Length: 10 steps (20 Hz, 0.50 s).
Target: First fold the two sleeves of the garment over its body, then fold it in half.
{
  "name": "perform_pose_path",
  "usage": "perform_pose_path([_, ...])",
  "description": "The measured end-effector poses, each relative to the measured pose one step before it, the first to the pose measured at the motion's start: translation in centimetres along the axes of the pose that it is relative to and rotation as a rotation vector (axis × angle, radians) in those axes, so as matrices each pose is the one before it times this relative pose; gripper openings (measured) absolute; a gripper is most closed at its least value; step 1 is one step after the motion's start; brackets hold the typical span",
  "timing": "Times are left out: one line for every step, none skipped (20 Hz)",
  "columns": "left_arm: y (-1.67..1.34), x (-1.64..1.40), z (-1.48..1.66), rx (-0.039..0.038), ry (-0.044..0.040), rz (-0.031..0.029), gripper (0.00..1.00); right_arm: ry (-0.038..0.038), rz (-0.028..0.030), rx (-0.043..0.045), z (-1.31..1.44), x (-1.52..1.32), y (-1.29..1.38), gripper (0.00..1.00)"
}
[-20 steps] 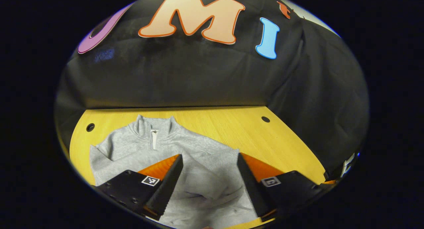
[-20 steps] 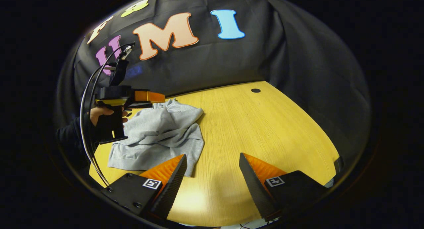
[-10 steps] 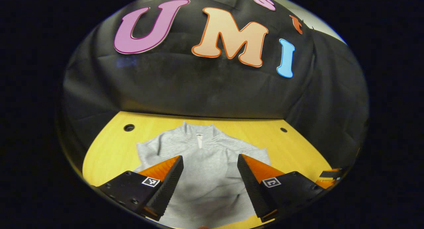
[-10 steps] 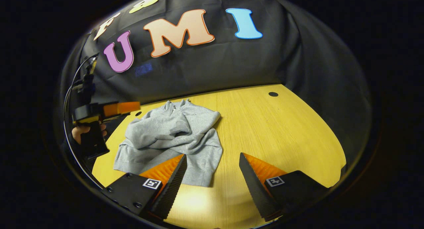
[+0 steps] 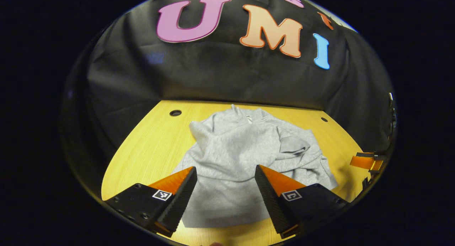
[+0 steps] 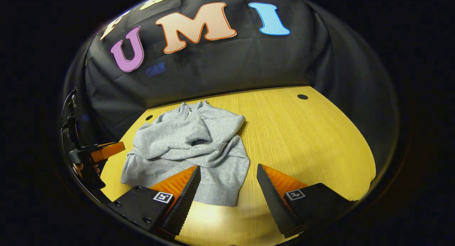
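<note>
I have my left gripper (image 5: 225,189) spread wide and empty above the near hem of the grey garment (image 5: 245,157), and my right gripper (image 6: 227,191) equally wide off its right edge. It lies mid-table (image 6: 302,139), sleeves crossed over the body, so I judge the halving fold comes next.

One garment (image 5: 245,157), two grippers, one table (image 6: 302,132).

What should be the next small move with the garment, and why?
Probably bring both open tools, left and right, down to the hem to fold the sweatshirt in half: both sleeves already lie across its body, and nothing is gripped.
</note>
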<state>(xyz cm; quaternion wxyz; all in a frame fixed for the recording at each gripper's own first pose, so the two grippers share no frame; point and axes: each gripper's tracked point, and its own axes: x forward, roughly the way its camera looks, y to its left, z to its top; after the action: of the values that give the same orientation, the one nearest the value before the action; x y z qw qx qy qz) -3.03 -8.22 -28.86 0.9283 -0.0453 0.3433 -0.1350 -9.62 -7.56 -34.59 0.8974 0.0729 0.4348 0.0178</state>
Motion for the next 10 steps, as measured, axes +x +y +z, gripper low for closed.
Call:
perform_pose_path([0.788,-0.269,-0.988,-0.01039,0.01292,0.01694,0.96,0.00401,-0.00209,-0.00481,-0.277,0.284,0.195,0.95])
perform_pose_path([0.667,-0.128,-1.011,-0.00638,0.01427,0.0163,0.95,0.00658,-0.00421,-0.00552,-0.421,0.311,0.138,0.95])
perform_pose_path([0.652,-0.099,-1.022,-0.0057,0.01754,0.01609,0.95,0.0101,-0.0048,-0.00647,-0.49,0.271,0.175,0.99])
perform_pose_path([0.585,-0.061,-1.153,-0.00723,0.01795,0.01311,0.95,0.0096,-0.00385,-0.00686,-0.532,0.393,0.133,0.99])
perform_pose_path([0.455,-0.02,-1.12,-0.00801,0.01879,0.0079,0.95,0.01131,-0.00512,-0.00713,-0.498,0.293,0.095,0.95])
perform_pose_path([0.436,-0.003,-1.018,-0.00282,0.01829,0.00871,0.96,0.00965,-0.00469,-0.00595,-0.568,0.344,0.084,0.95])
perform_pose_path([0.479,0.089,-1.026,-0.0004,0.01902,0.01106,0.96,0.01152,-0.00501,-0.00615,-0.531,0.277,0.057,0.98])
perform_pose_path([0.294,0.174,-0.863,0.00029,0.01701,0.00754,0.96,0.0118,-0.00542,-0.0057,-0.592,0.292,-0.026,0.95])
perform_pose_path([0.223,0.203,-0.744,-0.00142,0.01421,0.00613,0.96,0.01189,-0.00567,-0.00494,-0.479,0.192,0.026,0.99])
perform_pose_path([0.079,0.243,-0.563,-0.00165,0.01252,0.00013,0.96,0.01138,-0.00566,-0.00367,-0.525,0.246,-0.032,0.99])
